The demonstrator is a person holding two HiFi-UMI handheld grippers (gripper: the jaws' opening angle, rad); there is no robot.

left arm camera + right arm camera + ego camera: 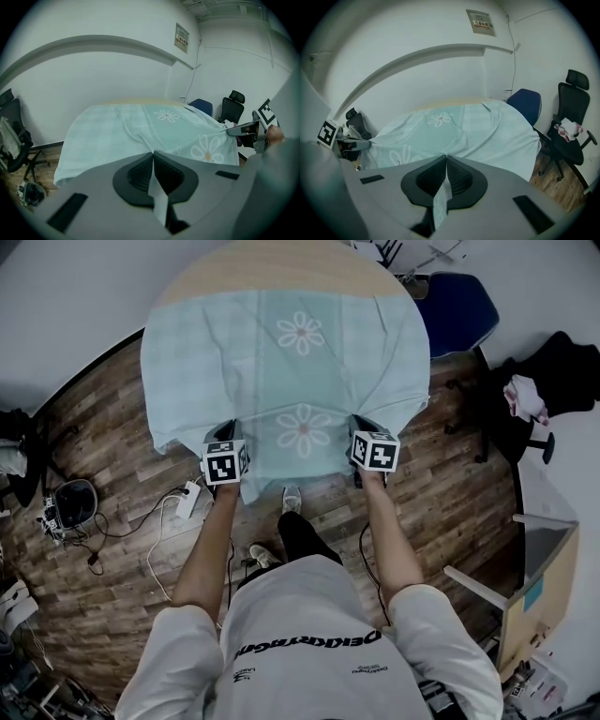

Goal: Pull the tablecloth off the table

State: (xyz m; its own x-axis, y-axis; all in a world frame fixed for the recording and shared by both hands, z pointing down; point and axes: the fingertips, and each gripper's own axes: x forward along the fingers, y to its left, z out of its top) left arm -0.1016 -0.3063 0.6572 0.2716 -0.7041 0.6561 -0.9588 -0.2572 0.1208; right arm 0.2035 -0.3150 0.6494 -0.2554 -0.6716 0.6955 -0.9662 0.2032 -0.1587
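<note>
Head view: the left hand-held gripper [228,432] and right hand-held gripper [364,426] each clench the near edge of the tablecloth [281,371], draped over the surface [281,273].

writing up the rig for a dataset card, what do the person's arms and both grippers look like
The left gripper and right gripper each carry a white cube with black square markers. In their own views the bodies are grey, with black ribbed pads inside the jaws. The person wears a white short-sleeved T-shirt with dark lettering; forearms are uncovered.
</note>
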